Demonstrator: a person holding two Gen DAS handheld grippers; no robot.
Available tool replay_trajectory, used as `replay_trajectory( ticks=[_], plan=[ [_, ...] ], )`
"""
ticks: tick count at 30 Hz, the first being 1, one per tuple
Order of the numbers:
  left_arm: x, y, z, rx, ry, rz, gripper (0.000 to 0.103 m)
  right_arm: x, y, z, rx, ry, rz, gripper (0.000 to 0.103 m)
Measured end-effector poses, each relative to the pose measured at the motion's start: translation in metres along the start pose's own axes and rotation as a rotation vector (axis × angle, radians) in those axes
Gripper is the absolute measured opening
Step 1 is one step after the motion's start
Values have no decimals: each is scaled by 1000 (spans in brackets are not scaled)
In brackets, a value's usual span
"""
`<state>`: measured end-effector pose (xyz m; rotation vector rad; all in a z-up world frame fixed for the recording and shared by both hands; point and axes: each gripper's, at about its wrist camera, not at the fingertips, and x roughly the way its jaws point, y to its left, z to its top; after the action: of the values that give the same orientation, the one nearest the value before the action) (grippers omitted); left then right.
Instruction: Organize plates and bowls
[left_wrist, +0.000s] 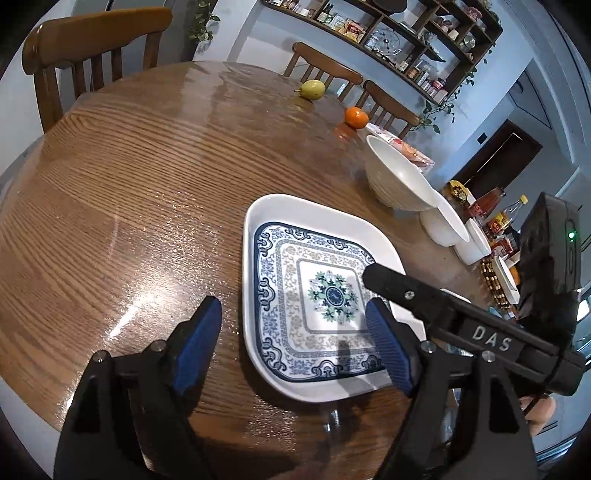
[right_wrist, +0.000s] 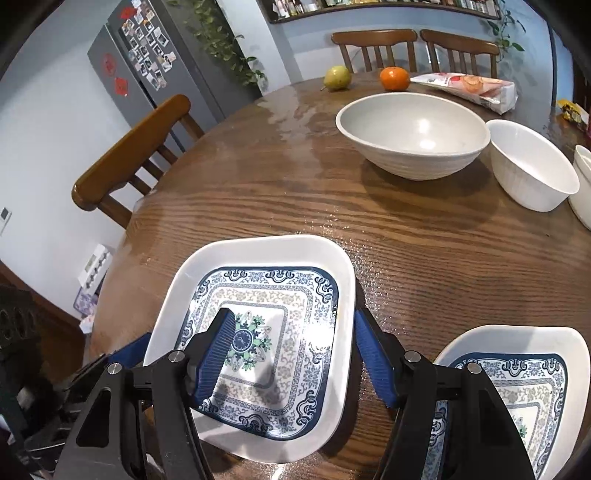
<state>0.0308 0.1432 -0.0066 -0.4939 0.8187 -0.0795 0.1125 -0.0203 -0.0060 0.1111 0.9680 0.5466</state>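
two grippers straddling opposite rims of one patterned plate

left gripper (left_wrist: 291, 343) spread wide, straddling the near-left rim of the patterned plate (left_wrist: 317, 295), pads not pressing. right gripper (right_wrist: 291, 354) also apart, one finger over the plate's centre, the other just outside its right rim, no clamp visible.

risks, as judged: closing both at once, tilting or dragging the plate across the glossy table (right_wrist: 424, 251); clipping the second plate (right_wrist: 517, 373) lying just beside.

large bowl (right_wrist: 413, 133) empty; white bowl (right_wrist: 532, 166) empty; both well apart from the plates. neither plate carrying food.
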Motion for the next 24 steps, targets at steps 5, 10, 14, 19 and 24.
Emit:
replay_trajectory(
  ticks=[5,10,14,19,24],
  plan=[
    [1,-1,0,12,4,-20,78,4,-1,-2,11,13,1,69],
    [2,-2,-1,-2,20,-61,67,8,0,-2,13,17,7,69],
    [2,-5,-3,16,1,5,51,9,3,-3,-3,4,-20,69],
    [1,-6,-6,16,-2,36,49,7,4,-6,-5,-24,-33,68],
    [-1,-6,-6,-4,4,48,49,5,1,-9,22,-31,-21,67]
  ],
)
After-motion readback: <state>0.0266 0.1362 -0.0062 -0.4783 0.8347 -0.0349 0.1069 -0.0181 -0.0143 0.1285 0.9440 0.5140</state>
